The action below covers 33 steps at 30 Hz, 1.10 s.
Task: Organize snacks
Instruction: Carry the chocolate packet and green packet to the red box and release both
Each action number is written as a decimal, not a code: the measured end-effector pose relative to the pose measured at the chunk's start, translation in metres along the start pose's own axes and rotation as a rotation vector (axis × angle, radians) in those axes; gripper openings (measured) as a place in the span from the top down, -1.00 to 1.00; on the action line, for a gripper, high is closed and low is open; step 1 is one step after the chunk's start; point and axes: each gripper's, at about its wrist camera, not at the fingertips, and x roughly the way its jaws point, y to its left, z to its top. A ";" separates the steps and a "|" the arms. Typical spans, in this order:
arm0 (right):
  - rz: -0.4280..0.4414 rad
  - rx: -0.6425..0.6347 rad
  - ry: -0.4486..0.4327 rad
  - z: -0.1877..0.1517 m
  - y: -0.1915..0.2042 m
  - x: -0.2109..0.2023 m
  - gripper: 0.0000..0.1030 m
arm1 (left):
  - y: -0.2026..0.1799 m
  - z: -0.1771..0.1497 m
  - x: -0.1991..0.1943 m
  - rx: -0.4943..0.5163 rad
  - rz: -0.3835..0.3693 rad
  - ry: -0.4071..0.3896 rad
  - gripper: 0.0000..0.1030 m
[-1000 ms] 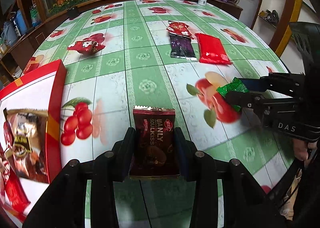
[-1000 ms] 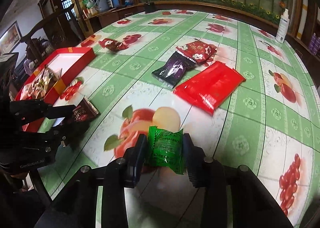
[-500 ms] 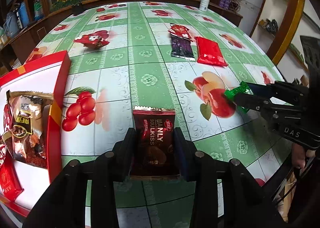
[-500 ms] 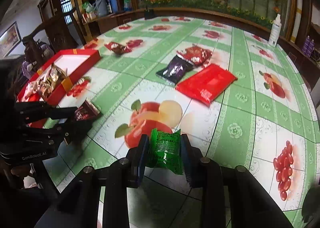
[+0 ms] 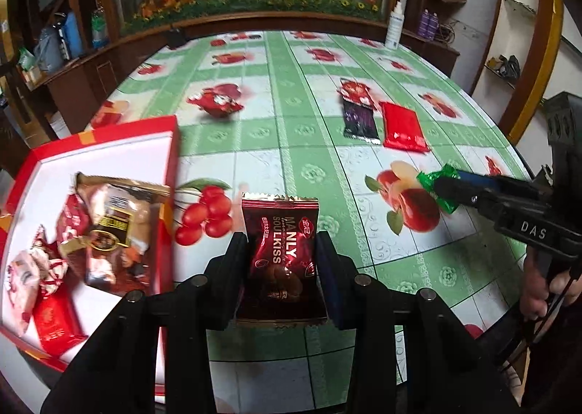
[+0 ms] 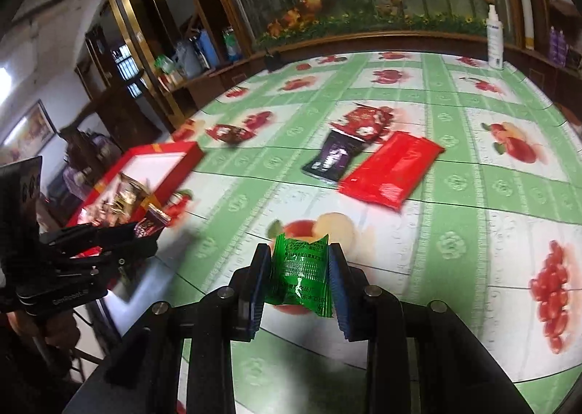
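While my left tool (image 5: pixel 282 254) grips the maroon snack packet (image 5: pixel 279 257) beside the red box (image 5: pixel 171 174), my right tool (image 6: pixel 299 277) clamps the green packet (image 6: pixel 300 275) above the worktop (image 6: pixel 454 225).

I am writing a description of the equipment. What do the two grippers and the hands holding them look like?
Both are matte black frames with round silver bolts. The left gripper has black fingers and faint grey lettering on its side; the right gripper has blue-padded fingers and white "DAS" letters. A bare hand grips the right one, beside thin black cables.
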 end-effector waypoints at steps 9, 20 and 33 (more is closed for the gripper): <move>0.136 0.078 -0.037 -0.002 0.012 0.008 0.37 | 0.013 0.001 -0.008 -0.013 0.090 -0.036 0.30; 0.163 0.139 -0.011 -0.003 0.005 0.017 0.37 | 0.023 0.000 -0.016 -0.026 0.160 -0.072 0.30; 0.161 0.133 -0.004 -0.004 0.007 0.018 0.36 | 0.034 -0.002 -0.019 -0.046 0.206 -0.087 0.30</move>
